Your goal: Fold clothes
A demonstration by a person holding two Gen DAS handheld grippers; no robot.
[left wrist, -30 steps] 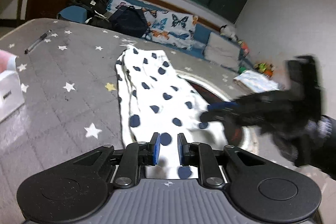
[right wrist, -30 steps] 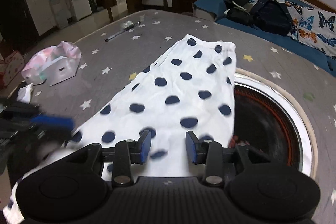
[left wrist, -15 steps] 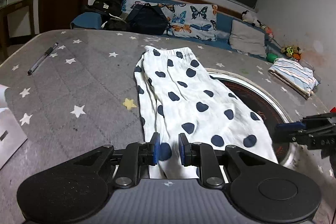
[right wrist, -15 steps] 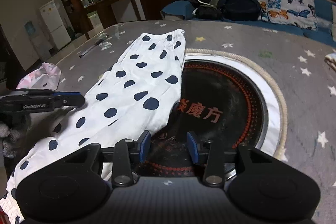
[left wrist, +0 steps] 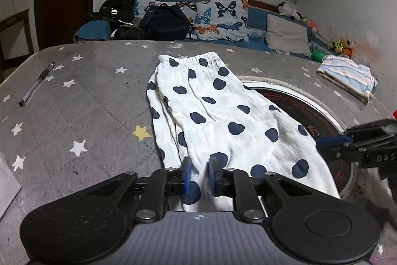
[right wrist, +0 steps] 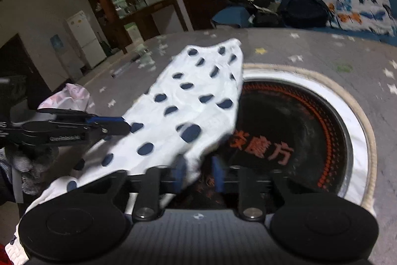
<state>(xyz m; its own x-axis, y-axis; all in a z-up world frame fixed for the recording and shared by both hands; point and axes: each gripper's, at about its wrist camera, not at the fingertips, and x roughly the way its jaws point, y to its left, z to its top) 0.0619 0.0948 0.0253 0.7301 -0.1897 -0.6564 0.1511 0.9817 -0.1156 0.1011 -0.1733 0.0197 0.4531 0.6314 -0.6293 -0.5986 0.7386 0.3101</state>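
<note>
In the left wrist view we find the polka-dot trousers [left wrist: 218, 121] lying flat on the grey star-patterned table [left wrist: 82, 101], waistband at the far end and one edge over the dark round inset [left wrist: 310, 116]; the left gripper [left wrist: 198, 175] stands with its blue pads narrowly apart and the near hem of the cloth between them, though we cannot tell whether it is pinched, and a pen [left wrist: 37, 83] and a folded striped cloth [left wrist: 347, 78] lie well apart from the trousers. In the right wrist view, which is blurred, we see the right gripper [right wrist: 198, 173] partly open with the trousers' [right wrist: 188, 106] near corner against its left pad, grip uncertain, while the left gripper [right wrist: 109, 123] reaches the cloth's opposite edge.
</note>
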